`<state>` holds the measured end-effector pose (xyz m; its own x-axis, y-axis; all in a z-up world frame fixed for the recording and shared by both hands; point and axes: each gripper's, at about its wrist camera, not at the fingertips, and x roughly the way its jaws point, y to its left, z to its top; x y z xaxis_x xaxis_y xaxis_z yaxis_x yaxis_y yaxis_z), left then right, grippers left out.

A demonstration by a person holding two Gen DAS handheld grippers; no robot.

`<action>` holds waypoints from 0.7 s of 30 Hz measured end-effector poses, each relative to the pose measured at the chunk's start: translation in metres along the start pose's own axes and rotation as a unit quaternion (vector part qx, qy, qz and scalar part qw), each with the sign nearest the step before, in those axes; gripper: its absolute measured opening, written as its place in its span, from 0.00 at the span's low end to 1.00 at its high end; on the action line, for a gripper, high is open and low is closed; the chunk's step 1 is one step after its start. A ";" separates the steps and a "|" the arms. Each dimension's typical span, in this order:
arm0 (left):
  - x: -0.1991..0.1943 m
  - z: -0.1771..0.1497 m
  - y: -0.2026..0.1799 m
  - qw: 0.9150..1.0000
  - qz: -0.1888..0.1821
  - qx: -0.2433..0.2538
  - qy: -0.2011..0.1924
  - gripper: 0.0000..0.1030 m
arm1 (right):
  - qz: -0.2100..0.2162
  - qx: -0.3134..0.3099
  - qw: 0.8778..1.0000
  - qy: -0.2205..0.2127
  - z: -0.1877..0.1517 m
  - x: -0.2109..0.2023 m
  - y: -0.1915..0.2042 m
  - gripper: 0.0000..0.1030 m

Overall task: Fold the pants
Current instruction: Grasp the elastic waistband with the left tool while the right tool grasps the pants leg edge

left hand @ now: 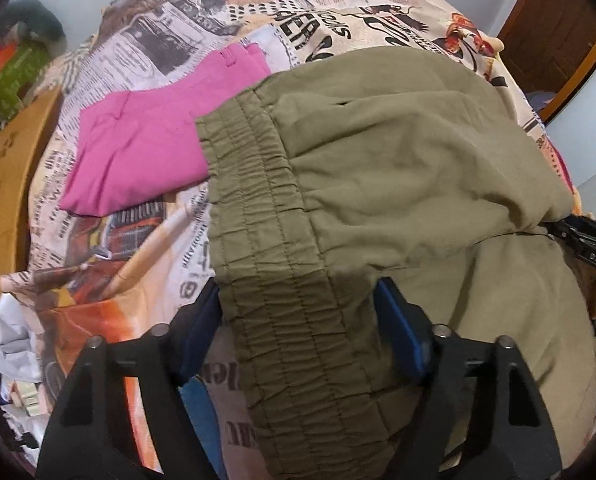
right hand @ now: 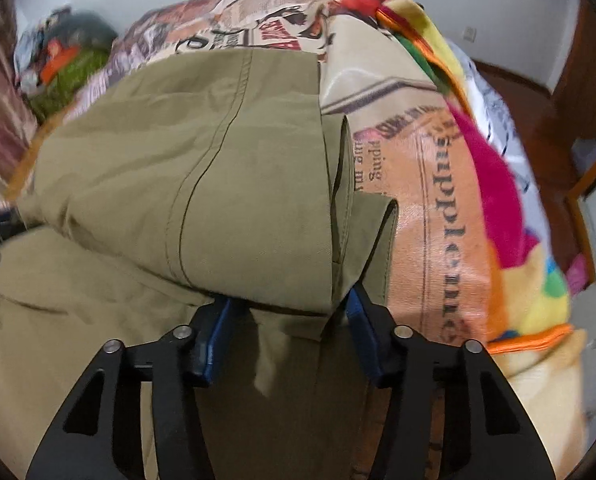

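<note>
Olive pants point(left hand: 398, 168), one pair; pink garment point(left hand: 137, 148), one; two hand-held grippers.

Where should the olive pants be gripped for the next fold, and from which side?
Probably the olive pants at both near-edge ends: the gathered elastic waistband with the left gripper, the stacked leg hems with the right gripper, coming from above the near side; both ends already lie between the fingers.
</note>
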<state>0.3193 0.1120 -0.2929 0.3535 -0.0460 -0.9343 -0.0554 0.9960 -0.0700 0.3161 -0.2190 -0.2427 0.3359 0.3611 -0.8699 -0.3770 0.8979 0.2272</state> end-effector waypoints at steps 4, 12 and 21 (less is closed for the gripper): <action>0.002 0.000 0.005 1.000 -0.007 -0.010 0.002 0.72 | 0.003 0.013 1.000 -0.003 -0.005 -0.002 -0.005 0.27; 0.002 -0.004 0.003 1.000 0.016 0.001 -0.012 0.72 | -0.027 0.004 1.000 -0.007 -0.006 -0.004 -0.005 0.13; -0.011 -0.004 0.017 1.000 -0.023 -0.013 0.001 0.72 | -0.016 -0.007 1.000 -0.006 -0.008 -0.025 0.001 0.39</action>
<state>0.3103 0.1291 -0.2855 0.3536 -0.0920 -0.9309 -0.0635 0.9905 -0.1220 0.3007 -0.2293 -0.2240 0.3578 0.3352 -0.8716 -0.3783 0.9054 0.1929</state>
